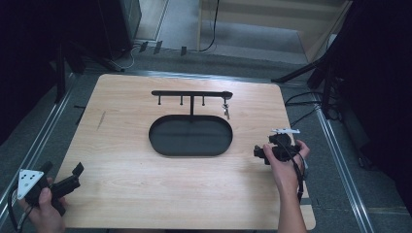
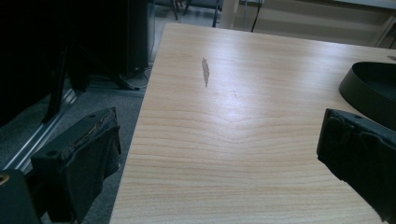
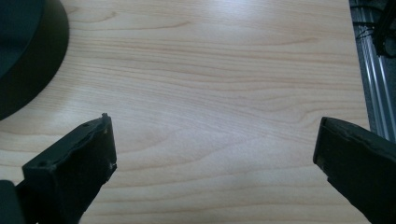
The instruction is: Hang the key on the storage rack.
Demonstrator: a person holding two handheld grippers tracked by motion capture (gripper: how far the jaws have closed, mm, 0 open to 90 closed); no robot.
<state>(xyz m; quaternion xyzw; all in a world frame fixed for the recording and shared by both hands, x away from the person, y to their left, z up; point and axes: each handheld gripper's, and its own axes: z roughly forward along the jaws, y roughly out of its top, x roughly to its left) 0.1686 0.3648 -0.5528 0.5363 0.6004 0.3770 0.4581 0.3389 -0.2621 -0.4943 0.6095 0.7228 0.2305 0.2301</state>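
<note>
Both your hand-held grippers gape empty: left hand-held gripper (image 1: 73,175) at the pale wooden tabletop's (image 1: 126,184) near-left corner, right hand-held gripper (image 1: 260,153) just right of the black oval-based hook stand (image 1: 190,136).

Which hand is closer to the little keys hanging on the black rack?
The right one, I think. The keys hang at the right end of the rack, and the right tongs sit open on that side. The left tongs are at the table's near left corner, much farther away.
</note>
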